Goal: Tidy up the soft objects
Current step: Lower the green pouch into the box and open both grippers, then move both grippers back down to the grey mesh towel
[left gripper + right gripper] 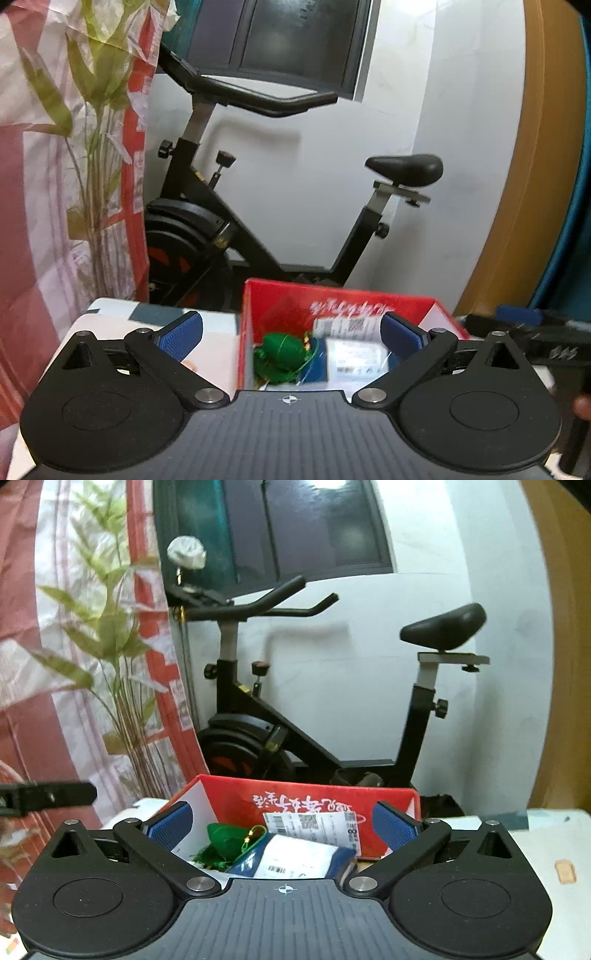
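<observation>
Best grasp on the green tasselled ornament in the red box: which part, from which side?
Probably the rounded green body, from above: the red box is open-topped and its walls block side approaches. Jaws should straddle the bulge, clear of the loose tassel threads and the blue-white packet beside it.

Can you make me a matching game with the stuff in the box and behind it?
Things:
1. green tasselled ornament
2. blue and white packet
3. exercise bike
4. red box

Descriptions:
A. stands on the floor behind the box
B. lies in the box, on the right side
C. holds the other small things
D. lies in the box, on the left side

Pairs: 1-D, 2-B, 3-A, 4-C
</observation>
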{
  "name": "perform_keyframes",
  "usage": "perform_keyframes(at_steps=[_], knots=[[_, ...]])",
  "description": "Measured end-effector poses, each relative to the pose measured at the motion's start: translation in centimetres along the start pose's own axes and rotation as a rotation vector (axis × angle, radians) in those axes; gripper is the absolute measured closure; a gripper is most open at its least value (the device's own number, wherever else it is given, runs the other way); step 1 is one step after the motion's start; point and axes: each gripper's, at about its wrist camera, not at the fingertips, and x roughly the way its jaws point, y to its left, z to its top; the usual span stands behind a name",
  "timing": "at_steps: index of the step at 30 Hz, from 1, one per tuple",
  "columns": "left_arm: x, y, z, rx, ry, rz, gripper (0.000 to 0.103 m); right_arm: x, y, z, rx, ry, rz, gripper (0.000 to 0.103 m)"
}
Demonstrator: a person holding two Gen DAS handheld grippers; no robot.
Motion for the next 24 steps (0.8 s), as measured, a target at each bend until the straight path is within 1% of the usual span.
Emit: perform_keyframes(at_steps=[2,5,9,11,14,15,17,20,24], knots=[[-0.5,0.1,-0.6,-0.002,-0.004,0.005,0.000,-1.2,-0.5,-0.6,0.029,-0.023,-0.002,0.000],[-1.3,0.3,-1.8,-0.003,-0.019,0.017,0.000,-2.9,-1.0,-1.7,0.053,-0.053,-0.028,0.000],[-2.2,0.6,-3.5,0.014,-0.033,0.040,0.000,-5.1,-2.0,-4.0,0.098,-0.099,-0.045,0.000],[-2.7,0.7,-4.4,0.022,-0.047,0.043,0.000,-5.7,-2.5,-5.0,0.106,-0.107,-0.049,0.000],[-3.1,1.3,-5.7,-0.009,-0.030,0.048,0.000,-5.9,-3.6,-6.4,0.138,-0.077,-0.048,0.000],[-3.1,1.6,-6.2,-0.022,-0.024,0.056,0.000,-6.0,-3.9,-6.9,0.148,-0.072,-0.059,0.000],[-3.1,1.9,-7.1,-0.037,-0.005,0.081,0.000,-6.1,-4.3,-8.0,0.163,-0.061,-0.087,0.000],[-2.8,2.4,-8.4,-0.047,0.040,0.118,0.000,-5.8,-4.7,-9.7,0.160,-0.010,-0.092,0.000],[-2.0,3.1,-10.0,-0.067,0.104,0.155,0.000,-5.1,-4.4,-12.2,0.127,0.057,-0.168,0.000]])
